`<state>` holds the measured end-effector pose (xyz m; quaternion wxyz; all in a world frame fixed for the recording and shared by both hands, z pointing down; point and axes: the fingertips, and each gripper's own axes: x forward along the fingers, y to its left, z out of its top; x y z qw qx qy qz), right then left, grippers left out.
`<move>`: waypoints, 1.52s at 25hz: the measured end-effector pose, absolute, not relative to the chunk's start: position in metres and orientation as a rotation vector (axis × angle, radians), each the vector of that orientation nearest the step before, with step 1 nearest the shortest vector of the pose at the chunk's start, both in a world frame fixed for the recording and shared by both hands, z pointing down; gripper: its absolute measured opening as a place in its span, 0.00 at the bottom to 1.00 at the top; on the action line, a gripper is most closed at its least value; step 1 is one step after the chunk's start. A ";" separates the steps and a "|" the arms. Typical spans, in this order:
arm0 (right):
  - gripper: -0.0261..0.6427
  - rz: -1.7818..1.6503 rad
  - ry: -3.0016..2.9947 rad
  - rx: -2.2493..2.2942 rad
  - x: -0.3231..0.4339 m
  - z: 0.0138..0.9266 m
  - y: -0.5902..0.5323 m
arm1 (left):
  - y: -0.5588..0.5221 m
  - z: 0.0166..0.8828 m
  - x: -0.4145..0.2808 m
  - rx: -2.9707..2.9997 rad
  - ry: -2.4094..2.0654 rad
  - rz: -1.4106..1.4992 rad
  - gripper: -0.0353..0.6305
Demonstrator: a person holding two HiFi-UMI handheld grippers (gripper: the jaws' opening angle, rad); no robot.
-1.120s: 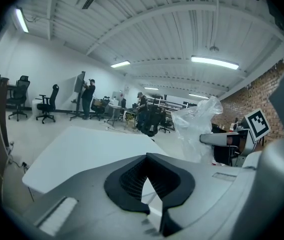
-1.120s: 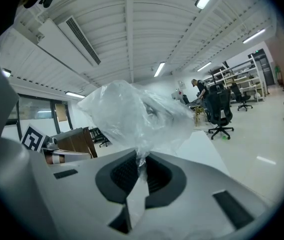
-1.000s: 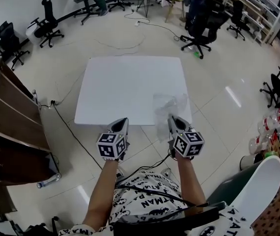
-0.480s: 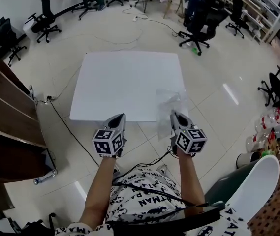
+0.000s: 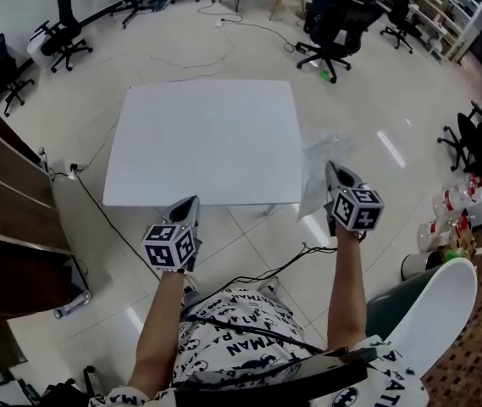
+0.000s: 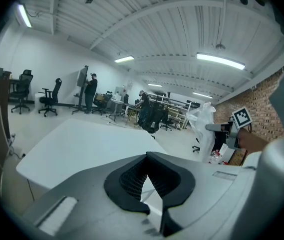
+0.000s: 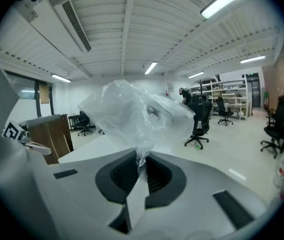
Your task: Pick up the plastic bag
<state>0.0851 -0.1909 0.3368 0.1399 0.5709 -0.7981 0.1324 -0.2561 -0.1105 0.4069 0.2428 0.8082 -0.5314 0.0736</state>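
We hold the plastic bag [image 5: 321,155] pinched in the right gripper [image 5: 334,173]. In the right gripper view its jaws are closed tight on a twisted neck of the film [image 7: 141,159]. Beyond them the rest of the bag [image 7: 132,116] balloons out, thin, clear and full of creases, with soft glints of the ceiling lights on its folds. In the head view it reads as a pale, crumpled, half see-through shape. It sits in the air just off the right edge of the table [image 5: 202,138], near that table's near right corner, over the glossy tiled floor [image 5: 393,125]. It does not rest on the tabletop.

The table is a flat, matte white square with a plain surface. The left gripper [image 5: 191,203] hovers at its near edge, left of the middle. In the left gripper view its dark ribbed pads meet at the tip, and nothing is between them [image 6: 149,160]. From there we also see the bag [image 6: 201,124] standing up at the far right, a wrinkled white plume.

Both grippers are smooth grey shells tapering to a point. Each carries a cube with black and white square markers, the left cube [image 5: 170,246] and the right cube [image 5: 357,210], over our bare forearms. A black cable [image 5: 122,236] trails across the floor at the left. Black office chairs [image 5: 329,32] stand at the far side.
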 end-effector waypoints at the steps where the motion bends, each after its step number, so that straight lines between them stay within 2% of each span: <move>1: 0.06 0.339 -2.293 1.662 0.097 0.326 -0.201 | -0.111 0.408 -0.254 2.208 -1.452 0.204 0.05; 4: 0.06 0.221 -2.303 1.642 0.111 0.288 -0.232 | -0.113 0.408 -0.251 2.204 -1.459 0.215 0.05; 7: 0.06 0.085 -2.323 1.475 0.094 0.270 -0.264 | -0.115 0.407 -0.253 2.191 -1.473 0.207 0.05; 12: 0.06 -0.156 -2.348 1.118 0.006 0.290 -0.306 | -0.111 0.414 -0.267 2.146 -1.499 0.195 0.05; 19: 0.06 -0.551 -2.171 0.615 -0.153 0.412 -0.322 | -0.089 0.427 -0.316 2.017 -1.596 0.189 0.05; 29: 0.06 -0.627 -2.093 0.212 -0.292 0.541 -0.294 | -0.040 0.463 -0.386 1.811 -1.699 0.209 0.05; 38: 0.08 -0.365 -2.147 0.178 -0.338 0.605 -0.282 | -0.027 0.477 -0.415 1.735 -1.723 0.205 0.05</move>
